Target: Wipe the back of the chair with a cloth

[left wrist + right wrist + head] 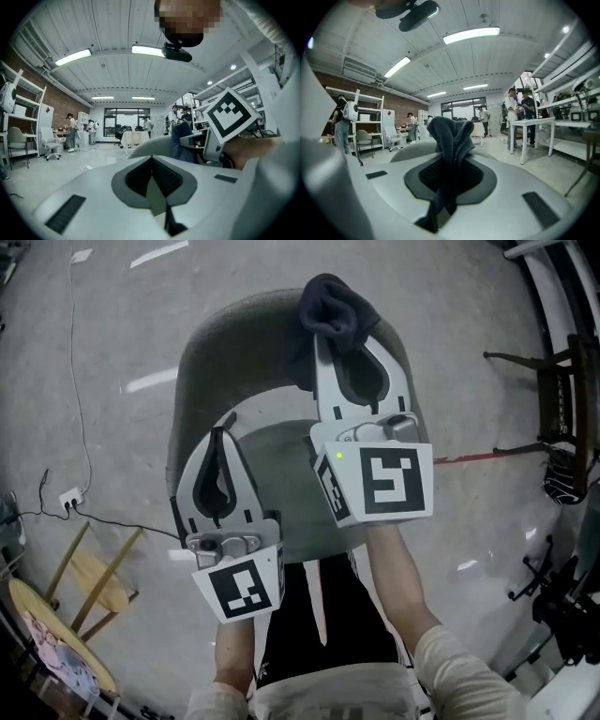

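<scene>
The right gripper [343,334] is clamped on a dark navy cloth [330,304] (soft, crumpled, bunched into folds past the jaw tips, with a tail hanging back between them). The cloth is over the curved top of the grey chair back [202,367]. The left gripper [218,434], jaws pressed together, hovers nearer the person, inside the back's left curve.
</scene>
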`<move>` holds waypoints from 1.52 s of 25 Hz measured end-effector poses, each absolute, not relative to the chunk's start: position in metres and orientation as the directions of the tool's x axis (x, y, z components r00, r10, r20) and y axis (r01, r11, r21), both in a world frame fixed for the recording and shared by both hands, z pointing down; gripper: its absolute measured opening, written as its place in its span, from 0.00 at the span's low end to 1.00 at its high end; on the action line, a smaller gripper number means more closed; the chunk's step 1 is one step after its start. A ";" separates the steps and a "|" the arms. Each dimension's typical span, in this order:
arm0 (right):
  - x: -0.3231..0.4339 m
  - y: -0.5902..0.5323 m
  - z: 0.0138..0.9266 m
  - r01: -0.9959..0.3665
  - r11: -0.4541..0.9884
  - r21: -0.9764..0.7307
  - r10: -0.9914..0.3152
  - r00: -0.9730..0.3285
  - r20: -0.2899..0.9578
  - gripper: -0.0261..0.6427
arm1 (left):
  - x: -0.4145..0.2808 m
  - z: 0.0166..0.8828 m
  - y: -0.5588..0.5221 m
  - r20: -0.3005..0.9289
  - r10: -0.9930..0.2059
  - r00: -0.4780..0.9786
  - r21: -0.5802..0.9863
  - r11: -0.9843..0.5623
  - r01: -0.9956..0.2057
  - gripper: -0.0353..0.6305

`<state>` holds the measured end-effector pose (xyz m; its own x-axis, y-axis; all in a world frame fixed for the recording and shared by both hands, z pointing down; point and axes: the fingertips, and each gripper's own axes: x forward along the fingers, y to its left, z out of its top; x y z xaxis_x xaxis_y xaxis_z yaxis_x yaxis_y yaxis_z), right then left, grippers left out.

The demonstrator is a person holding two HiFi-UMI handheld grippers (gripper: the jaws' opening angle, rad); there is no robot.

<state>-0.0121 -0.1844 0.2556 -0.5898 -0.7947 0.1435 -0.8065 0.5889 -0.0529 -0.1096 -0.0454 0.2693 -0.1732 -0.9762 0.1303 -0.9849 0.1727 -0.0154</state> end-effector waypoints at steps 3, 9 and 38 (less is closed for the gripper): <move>0.013 -0.186 0.257 -0.834 0.550 -0.042 -0.821 -0.549 0.157 0.13 | -0.090 0.269 -0.050 0.144 -0.979 -0.141 0.002 0.143 -0.990 0.08; 0.047 -0.187 0.259 -0.868 0.496 -0.030 -0.854 -0.494 0.165 0.13 | -0.072 0.267 -0.058 0.138 -0.986 -0.092 -0.002 0.093 -0.996 0.08; -0.090 -0.095 0.289 -0.577 0.807 -0.125 -0.554 -0.814 0.176 0.13 | -0.141 0.307 0.005 0.225 -0.925 -0.305 -0.007 0.312 -0.950 0.08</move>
